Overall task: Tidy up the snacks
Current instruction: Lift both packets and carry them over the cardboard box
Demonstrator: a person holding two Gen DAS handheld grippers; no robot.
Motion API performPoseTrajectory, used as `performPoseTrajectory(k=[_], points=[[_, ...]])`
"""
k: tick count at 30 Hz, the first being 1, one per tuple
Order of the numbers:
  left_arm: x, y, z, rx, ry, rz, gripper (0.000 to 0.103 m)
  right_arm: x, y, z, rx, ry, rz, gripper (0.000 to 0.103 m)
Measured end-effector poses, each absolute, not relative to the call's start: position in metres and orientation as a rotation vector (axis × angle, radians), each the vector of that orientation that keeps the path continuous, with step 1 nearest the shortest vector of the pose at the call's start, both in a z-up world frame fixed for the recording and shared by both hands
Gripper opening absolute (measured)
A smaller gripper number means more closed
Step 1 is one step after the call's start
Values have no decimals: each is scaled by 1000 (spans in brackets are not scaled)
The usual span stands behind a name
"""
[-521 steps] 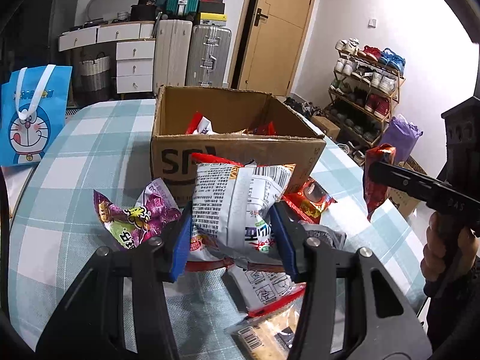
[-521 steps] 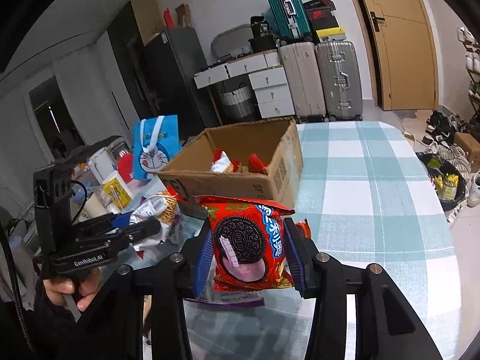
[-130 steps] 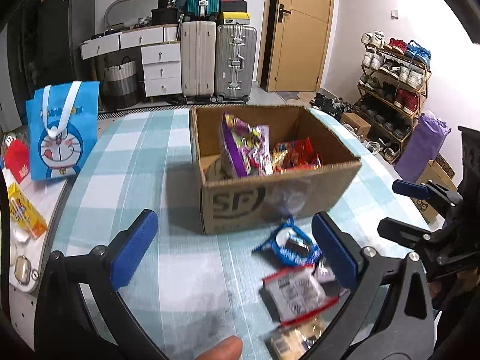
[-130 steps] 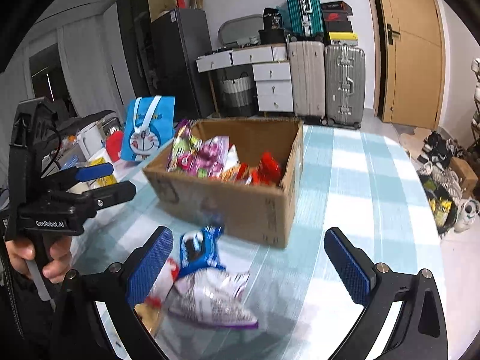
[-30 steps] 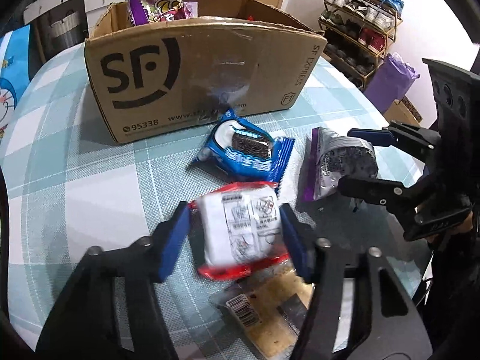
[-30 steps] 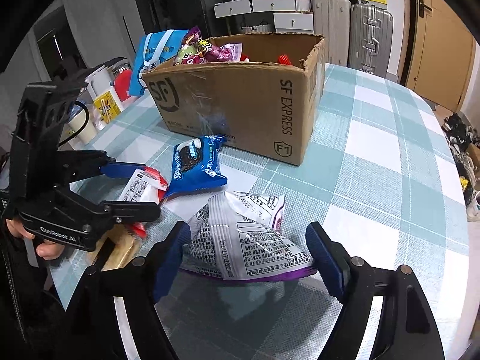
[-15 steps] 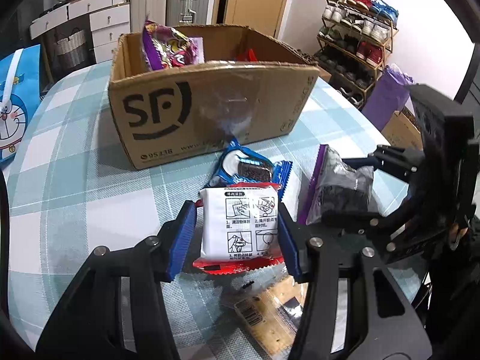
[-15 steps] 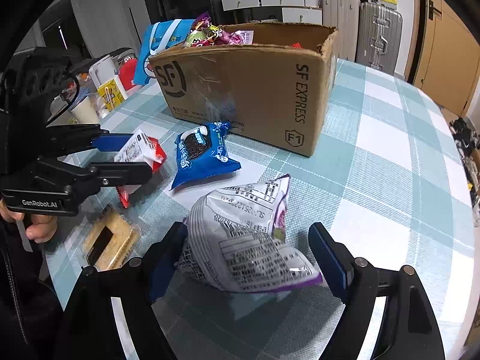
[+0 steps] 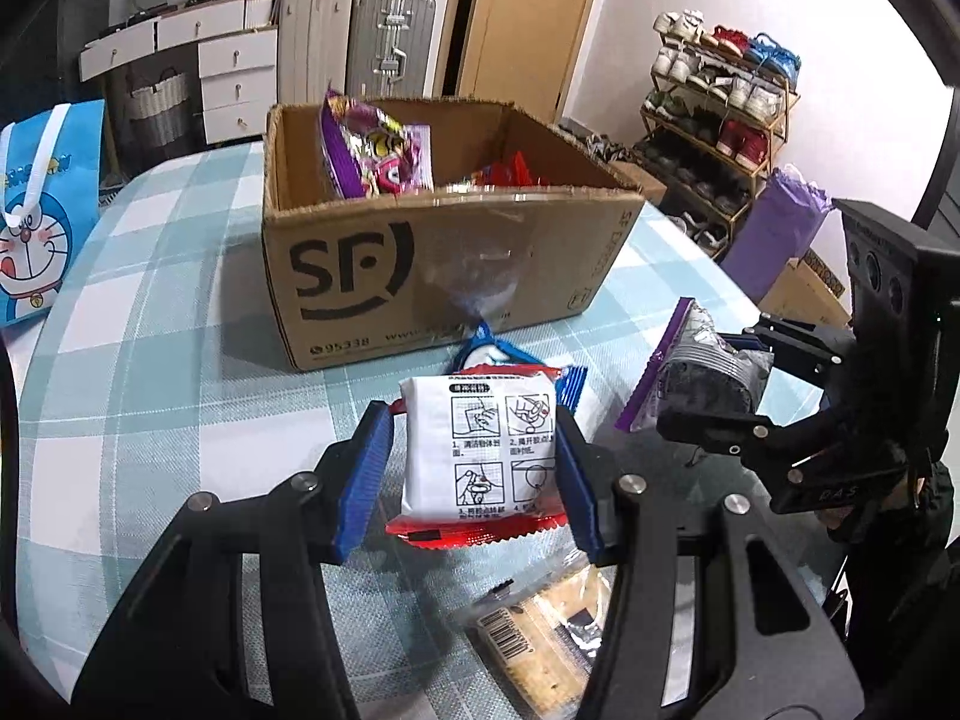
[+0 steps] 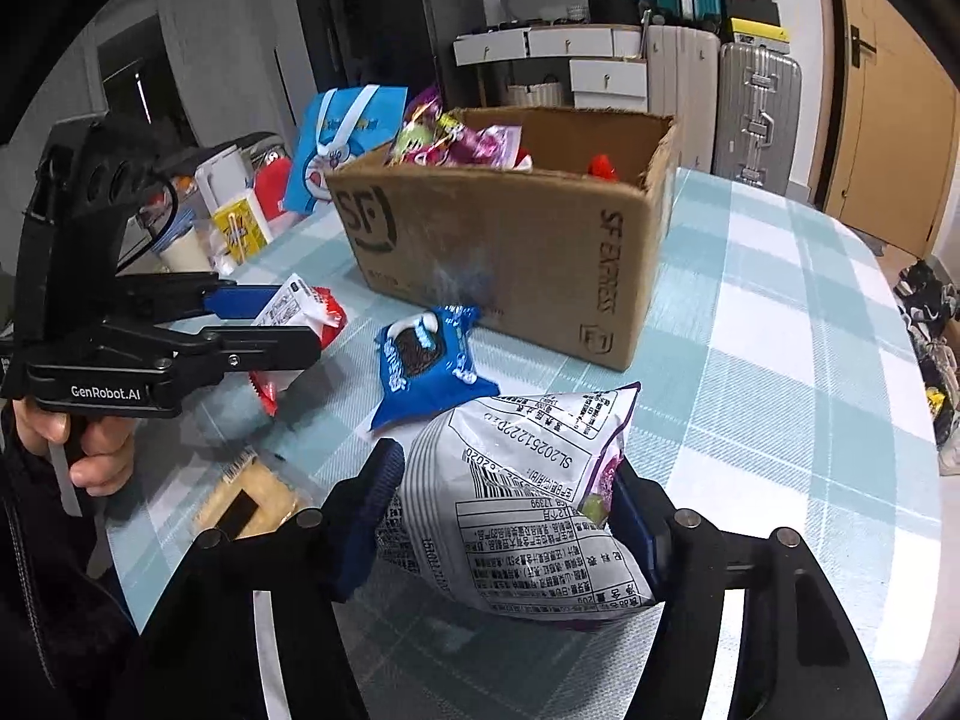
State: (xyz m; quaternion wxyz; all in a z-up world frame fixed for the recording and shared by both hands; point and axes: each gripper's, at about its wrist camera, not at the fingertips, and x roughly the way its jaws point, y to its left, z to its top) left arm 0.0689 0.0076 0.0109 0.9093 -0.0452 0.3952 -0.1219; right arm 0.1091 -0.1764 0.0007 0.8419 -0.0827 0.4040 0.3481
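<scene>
My left gripper [image 9: 474, 456] is shut on a white and red snack packet [image 9: 477, 450] and holds it above the table, in front of the cardboard box [image 9: 432, 264]. My right gripper [image 10: 510, 510] is shut on a silver and purple snack bag [image 10: 516, 516], also lifted; it shows in the left wrist view [image 9: 702, 372]. The open box [image 10: 510, 240] holds several snacks. A blue cookie packet [image 10: 429, 360] lies on the table before the box. A clear cracker pack [image 9: 540, 642] lies near my left gripper.
The table has a teal checked cloth [image 10: 780, 360]. A blue cartoon bag [image 9: 36, 216] stands at the left. Cups and small containers [image 10: 234, 222] crowd the table's left side. Suitcases [image 9: 384, 42], drawers and a shoe rack [image 9: 720, 108] stand beyond.
Both grippers have closed on their packets and lifted them off the table, rising toward the box. The blue cookie packet and the cracker pack stay on the table.
</scene>
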Motion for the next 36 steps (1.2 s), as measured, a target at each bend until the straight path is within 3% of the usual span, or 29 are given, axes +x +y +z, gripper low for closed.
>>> performPoseTrajectory(k=[15,36], points=[[63,33,60,-135,689,-187,50,114,-195,47,-53,730,676,66],[115,52,118,-128,614,-124,50,170,-171,100,22,679,631,67]])
